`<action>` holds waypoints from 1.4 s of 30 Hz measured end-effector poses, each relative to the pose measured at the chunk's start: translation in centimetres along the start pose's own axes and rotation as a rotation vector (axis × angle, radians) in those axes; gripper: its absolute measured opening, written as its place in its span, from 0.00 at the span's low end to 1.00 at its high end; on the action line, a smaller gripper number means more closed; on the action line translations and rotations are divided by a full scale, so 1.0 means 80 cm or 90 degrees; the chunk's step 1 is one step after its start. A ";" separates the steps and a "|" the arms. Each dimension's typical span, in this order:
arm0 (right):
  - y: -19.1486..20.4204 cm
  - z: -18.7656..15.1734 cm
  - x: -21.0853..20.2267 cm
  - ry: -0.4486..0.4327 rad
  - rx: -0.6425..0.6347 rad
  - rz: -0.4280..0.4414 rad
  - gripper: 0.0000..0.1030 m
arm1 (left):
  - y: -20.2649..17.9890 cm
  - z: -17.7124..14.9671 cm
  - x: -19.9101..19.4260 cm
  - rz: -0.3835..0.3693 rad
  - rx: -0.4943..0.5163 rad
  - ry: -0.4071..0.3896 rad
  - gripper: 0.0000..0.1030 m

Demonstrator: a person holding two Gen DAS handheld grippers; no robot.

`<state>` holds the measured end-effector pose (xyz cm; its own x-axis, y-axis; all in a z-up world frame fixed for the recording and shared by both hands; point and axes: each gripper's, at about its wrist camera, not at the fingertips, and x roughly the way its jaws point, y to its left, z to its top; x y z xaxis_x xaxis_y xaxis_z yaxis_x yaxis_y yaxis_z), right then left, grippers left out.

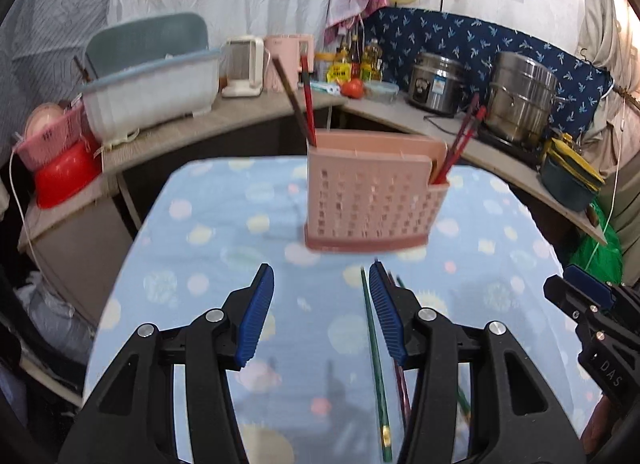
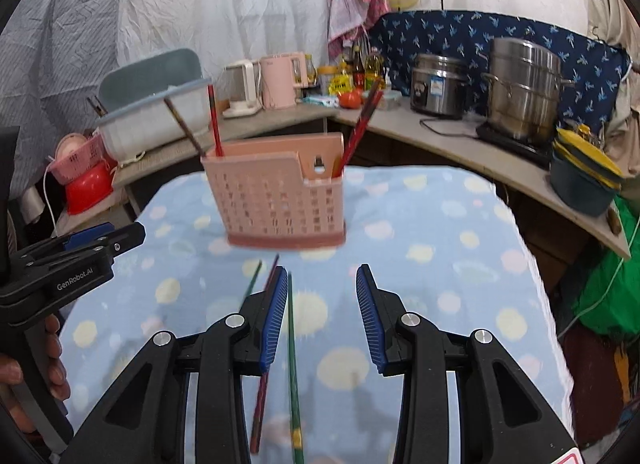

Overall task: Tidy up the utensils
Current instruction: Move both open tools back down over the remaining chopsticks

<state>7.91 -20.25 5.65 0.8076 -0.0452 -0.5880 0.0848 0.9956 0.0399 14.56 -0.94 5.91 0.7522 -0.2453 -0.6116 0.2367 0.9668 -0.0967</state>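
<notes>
A pink slotted utensil holder (image 1: 368,199) (image 2: 280,199) stands on the blue dotted tablecloth (image 1: 224,223). A brown and a red chopstick (image 1: 306,103) lean in its left end, and a red pair (image 1: 460,139) in its right end. Loose chopsticks lie on the cloth in front of it: a green one (image 1: 374,356) (image 2: 293,344), a red one (image 2: 260,396) and another green one (image 2: 252,284). My left gripper (image 1: 320,268) hovers open over them, with the green one beside its right finger. My right gripper (image 2: 322,270) is open too, nothing pressed between its pads. Each gripper shows at the other view's edge.
Behind the table runs a counter with a white dish tub (image 1: 152,91), kettles (image 1: 244,67), bottles, a rice cooker (image 1: 436,83) and a steel pot (image 1: 520,99). A pink basket on a red bowl (image 1: 60,167) sits at the left, stacked bowls (image 1: 572,179) at the right.
</notes>
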 end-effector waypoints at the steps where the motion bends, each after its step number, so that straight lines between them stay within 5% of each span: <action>1: 0.002 -0.012 -0.001 0.008 -0.001 -0.004 0.34 | 0.002 -0.011 0.000 -0.006 -0.009 0.011 0.46; 14: 0.013 -0.133 0.020 0.124 0.030 0.006 0.34 | 0.000 -0.119 0.003 -0.015 -0.054 0.097 0.46; 23: 0.021 -0.145 0.033 0.142 0.032 0.014 0.32 | -0.007 -0.147 0.005 -0.029 -0.052 0.123 0.46; 36: 0.022 -0.152 0.051 0.161 0.034 0.012 0.08 | -0.020 -0.158 0.016 -0.036 -0.039 0.146 0.46; 42: 0.014 -0.155 0.046 0.158 0.048 0.009 0.07 | -0.027 -0.159 0.018 -0.043 -0.032 0.151 0.46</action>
<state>3.78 -18.31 -6.48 0.6415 -0.0012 -0.7672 0.1259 0.9866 0.1037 7.32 -2.45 -4.80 0.5692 -0.2913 -0.7689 0.2465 0.9526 -0.1785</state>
